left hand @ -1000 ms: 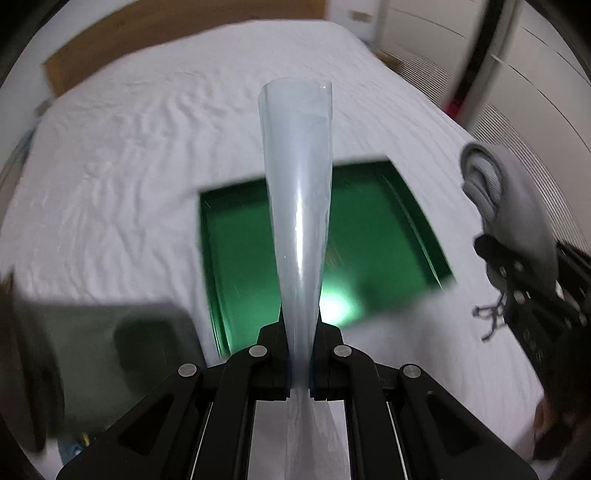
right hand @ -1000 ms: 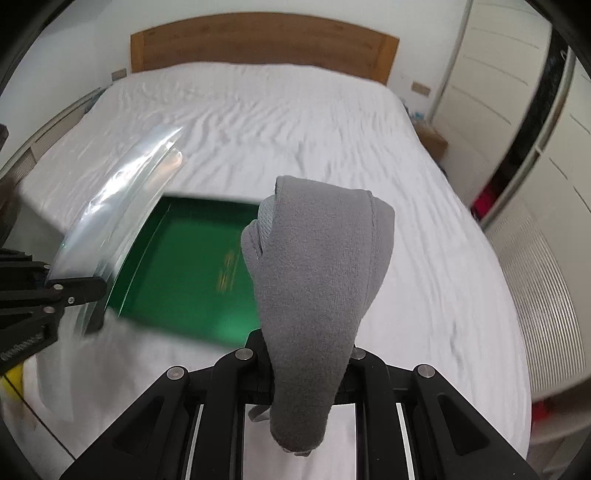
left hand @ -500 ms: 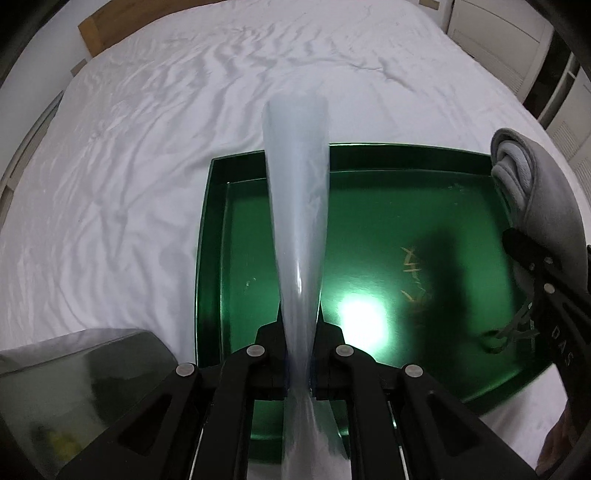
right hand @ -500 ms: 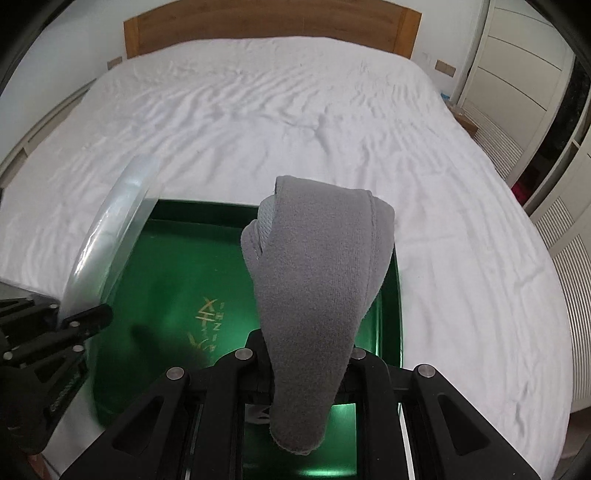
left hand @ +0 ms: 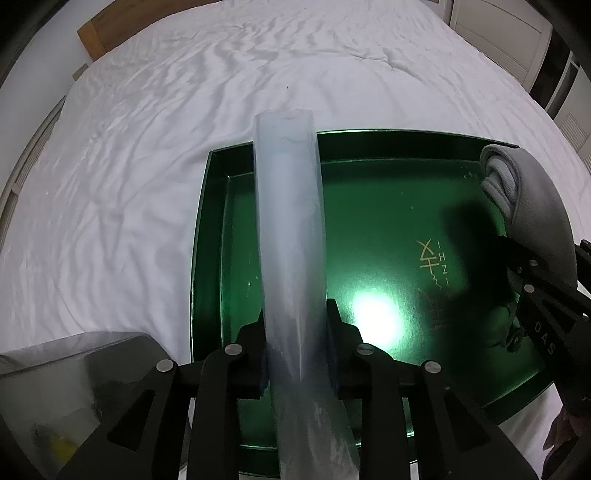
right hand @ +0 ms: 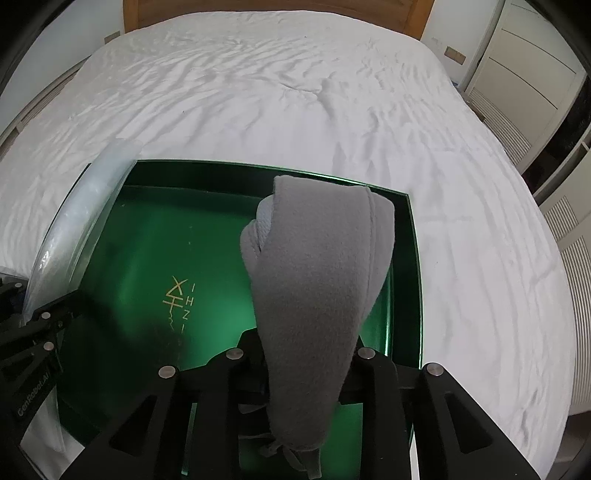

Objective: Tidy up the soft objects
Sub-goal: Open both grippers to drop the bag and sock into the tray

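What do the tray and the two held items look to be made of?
Green tray: glossy, likely lacquered metal or plastic; it mirrors a bright glare. Gray roll: soft fleece-like fabric with a matte nap. Pale tube: translucent, smooth, probably silicone or soft plastic.

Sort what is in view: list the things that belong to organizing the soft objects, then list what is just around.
Job:
- grey fleece roll, between the opening right jaws
- clear plastic bag, between the opening left jaws
- green tray

Around:
- white bed sheet
- wooden headboard
- white wardrobe
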{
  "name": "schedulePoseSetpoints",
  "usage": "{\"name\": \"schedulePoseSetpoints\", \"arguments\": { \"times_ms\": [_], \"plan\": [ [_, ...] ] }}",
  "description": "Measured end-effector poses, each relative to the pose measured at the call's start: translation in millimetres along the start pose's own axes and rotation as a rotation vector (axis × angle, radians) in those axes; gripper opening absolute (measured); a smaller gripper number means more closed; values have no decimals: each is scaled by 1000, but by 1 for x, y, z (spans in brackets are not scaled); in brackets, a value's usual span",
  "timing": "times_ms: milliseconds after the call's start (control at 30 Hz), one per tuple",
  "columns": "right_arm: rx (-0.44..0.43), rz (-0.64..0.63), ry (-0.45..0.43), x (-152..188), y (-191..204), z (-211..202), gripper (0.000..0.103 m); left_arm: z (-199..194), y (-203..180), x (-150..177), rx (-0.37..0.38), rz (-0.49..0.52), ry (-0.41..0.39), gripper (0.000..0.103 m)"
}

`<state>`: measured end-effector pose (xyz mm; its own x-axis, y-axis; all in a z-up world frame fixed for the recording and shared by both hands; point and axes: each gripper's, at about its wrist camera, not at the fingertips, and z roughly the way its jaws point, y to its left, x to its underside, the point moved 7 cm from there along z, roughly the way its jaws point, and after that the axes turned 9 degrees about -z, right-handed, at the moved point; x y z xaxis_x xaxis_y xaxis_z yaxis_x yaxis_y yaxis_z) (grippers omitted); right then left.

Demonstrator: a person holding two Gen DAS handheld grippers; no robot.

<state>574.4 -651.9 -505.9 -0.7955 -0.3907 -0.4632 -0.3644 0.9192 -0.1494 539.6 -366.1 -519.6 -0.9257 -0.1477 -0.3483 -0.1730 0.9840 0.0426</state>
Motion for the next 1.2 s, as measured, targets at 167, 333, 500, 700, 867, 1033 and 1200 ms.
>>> {"name": "schedulePoseSetpoints", "arguments": {
  "times_ms": [167,333,500,700,867,1033,1200],
  "plan": [
    [-1,0,3,1,1,2,23,2,2,0,-1,-7,5,21],
    [3,0,6,0,2,2,27,2,1,0,-4,-10,7,22],
    [-2,6,-22,-5,0,-3,54,-3,0,-3,0,-6,-18,33],
    [-13,9,-77,-14,0,-16,85,-19,-3,-10,6,0,-78,63],
    [10,3,-112,-18,-2,-28,91,-32,-2,-15,-3,0,-117,67],
    [29,2,-129,-20,-5,-38,91,-38,-1,-18,-1,5,-124,69],
    [43,5,-160,-19,-3,-58,91,-49,1,-16,-3,6,-142,69]
  ]
}}
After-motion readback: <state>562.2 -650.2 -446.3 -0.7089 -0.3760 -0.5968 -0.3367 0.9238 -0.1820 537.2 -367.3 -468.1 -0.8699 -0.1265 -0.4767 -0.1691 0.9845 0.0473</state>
